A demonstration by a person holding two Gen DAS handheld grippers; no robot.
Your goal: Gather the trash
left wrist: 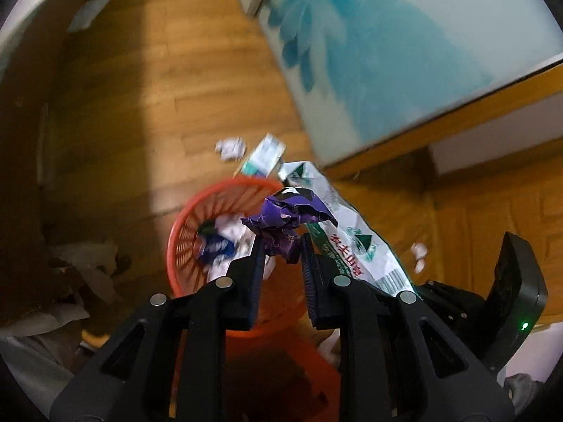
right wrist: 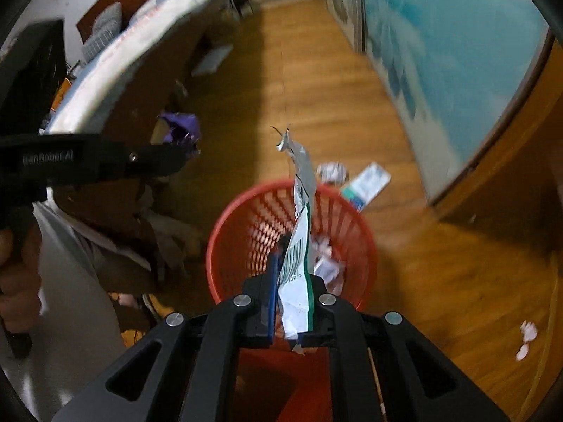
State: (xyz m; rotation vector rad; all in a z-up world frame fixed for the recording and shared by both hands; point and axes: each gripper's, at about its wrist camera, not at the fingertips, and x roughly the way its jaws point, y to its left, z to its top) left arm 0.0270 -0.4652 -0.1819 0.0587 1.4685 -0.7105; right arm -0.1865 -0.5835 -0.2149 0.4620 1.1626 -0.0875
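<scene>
My left gripper [left wrist: 281, 246] is shut on a crumpled purple wrapper [left wrist: 281, 218], held above the red mesh basket [left wrist: 190, 232]. The basket holds white paper and a blue wrapper [left wrist: 216, 246]. My right gripper [right wrist: 293, 281] is shut on a white-and-green plastic label wrapper [right wrist: 299, 246], held upright over the basket [right wrist: 242, 218]. That wrapper also shows in the left wrist view [left wrist: 352, 239], and the left gripper with the purple wrapper [right wrist: 179, 128] shows in the right wrist view. A crumpled white paper [left wrist: 230, 147] and a small carton [left wrist: 264, 156] lie on the floor beyond the basket.
The floor is wood [right wrist: 316, 88]. A blue floral wardrobe panel [right wrist: 440, 52] runs along the right. A bed with a white mattress [right wrist: 140, 35] is at the left. Small white scraps [right wrist: 526, 337] lie on the floor at right. Brown cloth and paper [left wrist: 81, 263] lie left of the basket.
</scene>
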